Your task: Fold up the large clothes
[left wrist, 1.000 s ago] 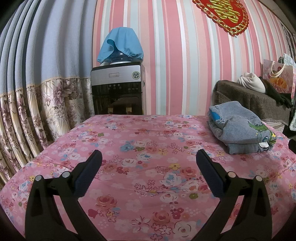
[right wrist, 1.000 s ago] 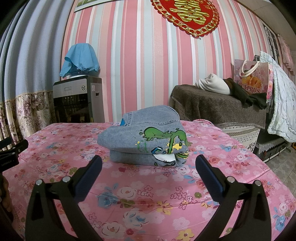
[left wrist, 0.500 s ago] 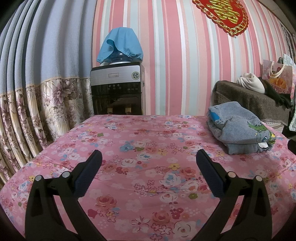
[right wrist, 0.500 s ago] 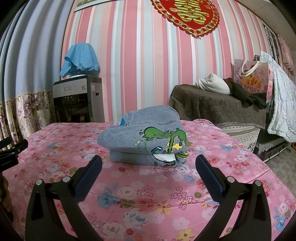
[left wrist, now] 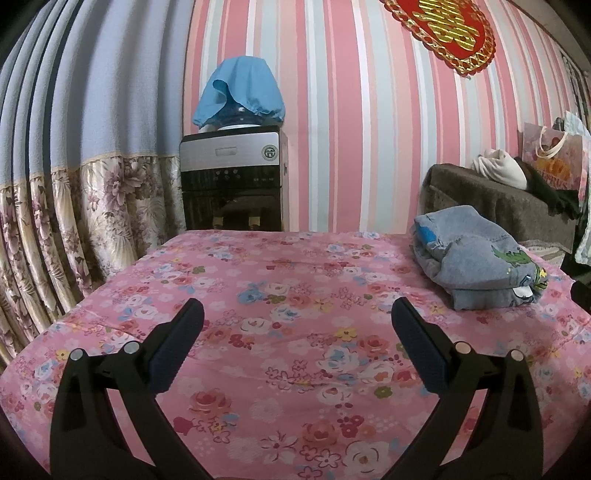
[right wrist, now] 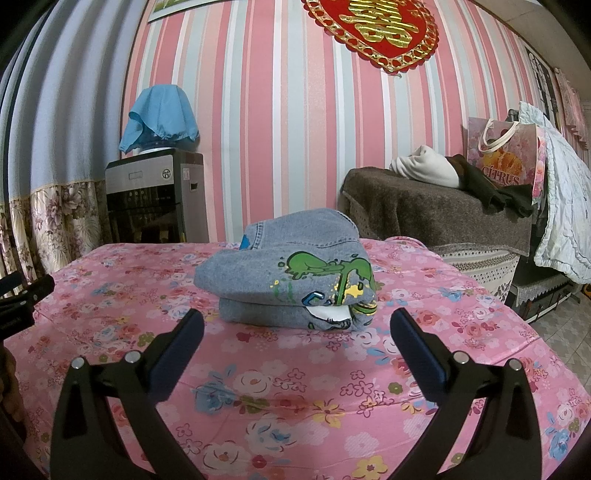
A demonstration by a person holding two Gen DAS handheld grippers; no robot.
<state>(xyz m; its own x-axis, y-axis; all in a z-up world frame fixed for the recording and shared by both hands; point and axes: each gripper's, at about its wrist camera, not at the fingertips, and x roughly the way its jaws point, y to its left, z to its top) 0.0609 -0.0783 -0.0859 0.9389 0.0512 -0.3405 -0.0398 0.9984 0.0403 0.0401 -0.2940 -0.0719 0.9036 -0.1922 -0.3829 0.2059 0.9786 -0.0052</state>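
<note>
- At the far left of the left wrist view hangs a blue curtain (left wrist: 74, 110) with a flowered lower band, down the left edge of the frame.
- Just right of it, upper centre, stands a water dispenser (left wrist: 231, 184) against the striped wall, its bottle hooded by a blue cloth (left wrist: 242, 90).
- Across the bottom of that view the left gripper (left wrist: 295, 325) hovers over the pink floral bedspread (left wrist: 295, 266); its two fingers (left wrist: 177, 343) are spread wide, with only bare bedspread between them, gripping nothing and touching nothing.
- At the right of the same frame, well apart from those fingers, the folded denim garment (left wrist: 469, 258) lies on the bedspread near its right edge.
- In the right wrist view the left gripper's black tip pokes in at the left edge, mid-height.
- In the centre of that frame the denim garment (right wrist: 291, 277) sits as a neat folded bundle, green cartoon print facing the camera, resting flat on the bedspread (right wrist: 295, 387).
- Along the bottom the right gripper (right wrist: 295, 325) is likewise wide open; the bundle shows in the gap just beyond its fingertips (right wrist: 413, 343), and the fingers do not touch it.
- At the right, a brown-covered bench (right wrist: 436, 199) carries a white bundle (right wrist: 424, 166) and a gift bag (right wrist: 502, 162).
- A red and gold ornament (right wrist: 373, 29) hangs upper centre-right on the wall.
</note>
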